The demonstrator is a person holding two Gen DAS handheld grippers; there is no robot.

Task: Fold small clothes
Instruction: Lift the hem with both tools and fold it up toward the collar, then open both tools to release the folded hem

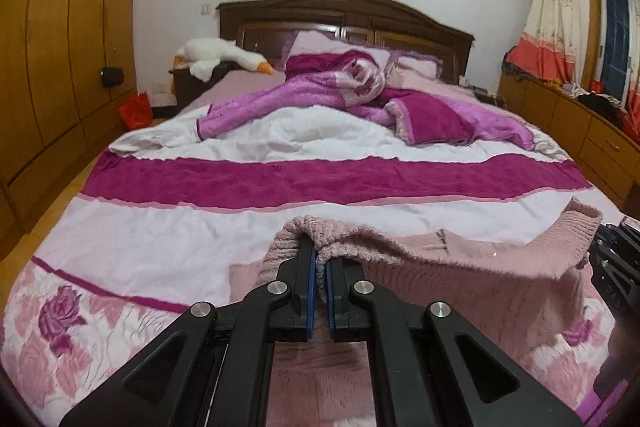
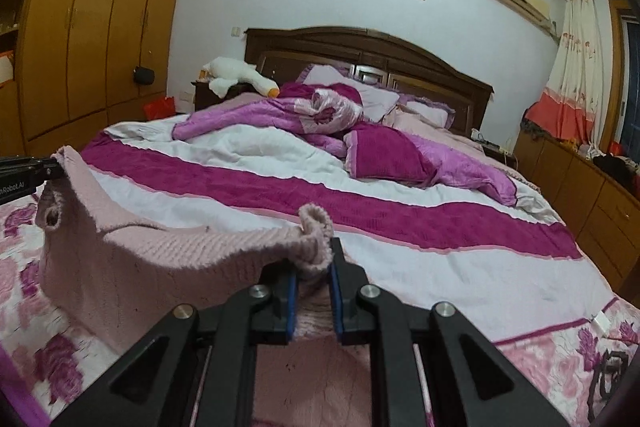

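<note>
Left wrist view: the left gripper (image 1: 320, 259) has its jaws pinched almost together on a bunched corner of the pink knit sweater (image 1: 460, 259), blue pads pressed into the wool; right wrist view shows the right gripper (image 2: 314, 263) clamped on the other corner, jaws narrow with the fabric rolled up between them. The sweater hangs between the two grips, its top edge sagging, its lower part draping down to the bedspread (image 1: 160, 227) near the foot of the bed; holding both corners up likely lets the cloth hang flat for a fold. The left view catches only a dark edge of the other tool at far right; the right view shows the left tool's tip biting the far corner, and an open sleeve cuff (image 2: 50, 217) beneath it.
</note>
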